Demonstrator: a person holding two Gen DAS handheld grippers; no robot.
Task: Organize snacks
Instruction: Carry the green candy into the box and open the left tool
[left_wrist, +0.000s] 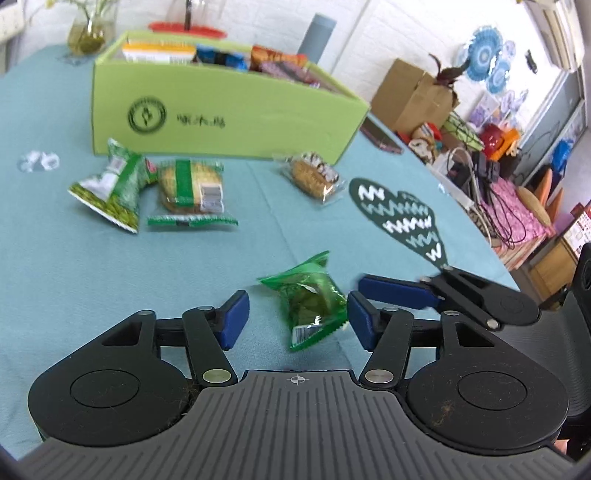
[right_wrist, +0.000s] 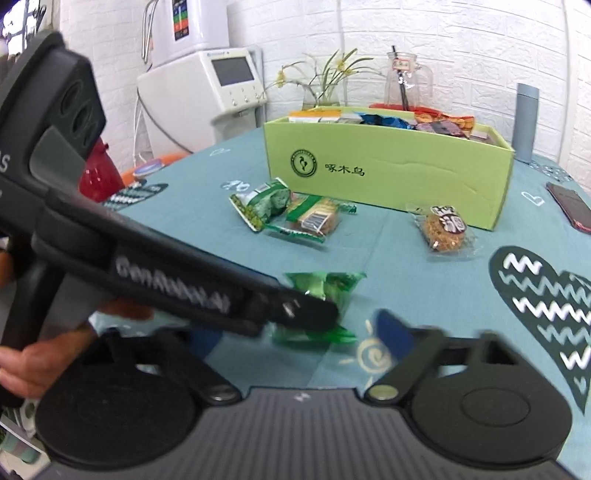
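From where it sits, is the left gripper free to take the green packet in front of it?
Probably yes. The left gripper is open, and the green packet lies on the tablecloth between its fingers. The right gripper sits close beside the packet and may crowd it.

Both views are bright with even, soft daylight, and the shadows on the teal tablecloth (left_wrist: 110, 277) are weak. The fisheye lens bends the edges and darkens the corners. In the right wrist view the left gripper (right_wrist: 295, 314) is blurred by motion.
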